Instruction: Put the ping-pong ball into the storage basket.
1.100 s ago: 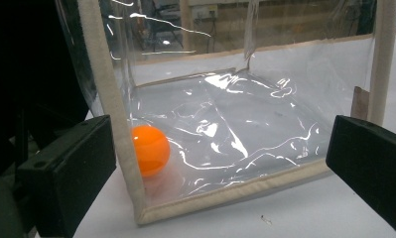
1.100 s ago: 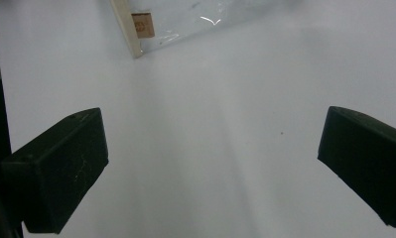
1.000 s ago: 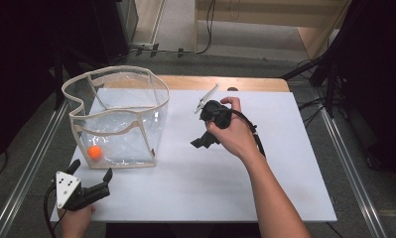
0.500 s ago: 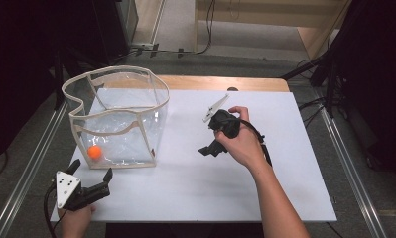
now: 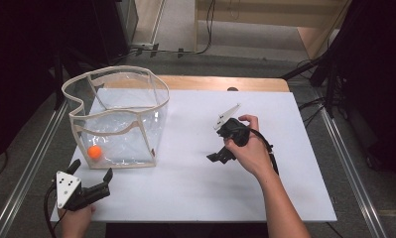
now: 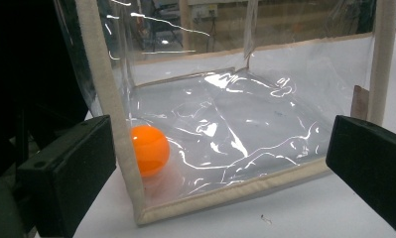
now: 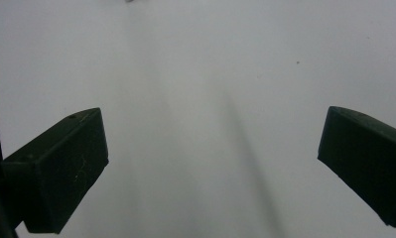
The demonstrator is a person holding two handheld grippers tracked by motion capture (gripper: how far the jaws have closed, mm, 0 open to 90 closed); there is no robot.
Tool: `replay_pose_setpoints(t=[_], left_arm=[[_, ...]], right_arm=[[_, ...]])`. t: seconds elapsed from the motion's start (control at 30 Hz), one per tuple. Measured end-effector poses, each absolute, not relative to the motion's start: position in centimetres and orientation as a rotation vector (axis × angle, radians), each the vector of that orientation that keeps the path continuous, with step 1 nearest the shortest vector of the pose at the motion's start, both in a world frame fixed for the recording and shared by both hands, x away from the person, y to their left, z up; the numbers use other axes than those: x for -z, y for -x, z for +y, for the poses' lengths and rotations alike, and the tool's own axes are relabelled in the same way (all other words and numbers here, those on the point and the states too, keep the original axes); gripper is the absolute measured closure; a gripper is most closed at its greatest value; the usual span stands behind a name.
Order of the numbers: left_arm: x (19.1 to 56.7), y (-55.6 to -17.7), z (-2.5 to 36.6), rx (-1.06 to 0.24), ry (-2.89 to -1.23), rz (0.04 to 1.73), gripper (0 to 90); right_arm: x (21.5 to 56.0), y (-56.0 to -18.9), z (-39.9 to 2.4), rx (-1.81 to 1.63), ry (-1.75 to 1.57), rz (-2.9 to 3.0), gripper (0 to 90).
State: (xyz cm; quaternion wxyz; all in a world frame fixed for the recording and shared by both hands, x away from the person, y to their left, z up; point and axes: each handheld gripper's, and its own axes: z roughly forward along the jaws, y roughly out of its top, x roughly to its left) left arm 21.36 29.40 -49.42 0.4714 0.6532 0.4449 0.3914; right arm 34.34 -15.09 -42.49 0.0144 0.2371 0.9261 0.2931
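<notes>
A clear plastic bag (image 5: 116, 106) with beige trim stands open-topped on the left of the white table (image 5: 195, 193). An orange ball (image 5: 94, 152) lies inside it at the near left corner. My left gripper (image 5: 92, 171) rests at the table's near left corner, open, pointing at the bag. In the left gripper view the ball (image 6: 149, 150) sits behind the bag's corner seam (image 6: 111, 104), between my spread jaws. My right gripper (image 5: 218, 154) is held in a hand over the table's middle, tilted down. In the right gripper view it (image 7: 210, 163) is open over bare white table.
A wooden strip (image 5: 225, 83) edges the table at the back. Metal rails (image 5: 349, 168) run along both sides. Cables (image 5: 205, 29) lie on the floor beyond. A black cable (image 5: 271, 151) trails from the right gripper over the wrist.
The right hand has carried its gripper toward the near side and a little right, away from the bag. The left gripper, bag and ball have stayed put.
</notes>
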Motion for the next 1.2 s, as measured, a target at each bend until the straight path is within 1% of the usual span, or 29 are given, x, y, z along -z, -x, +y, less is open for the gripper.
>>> replay_pose_setpoints(t=[0.6,1.2], left_arm=[[49.4,-21.5,29.4,-0.954,-1.6,1.094,0.0],[49.4,-21.4,29.4,-0.953,-1.589,1.1,0.0]], right_arm=[[43.5,-32.7,-18.8,-0.956,-0.804,2.845,0.0],[45.3,-29.9,-23.0,-1.022,-0.92,2.764,0.0]])
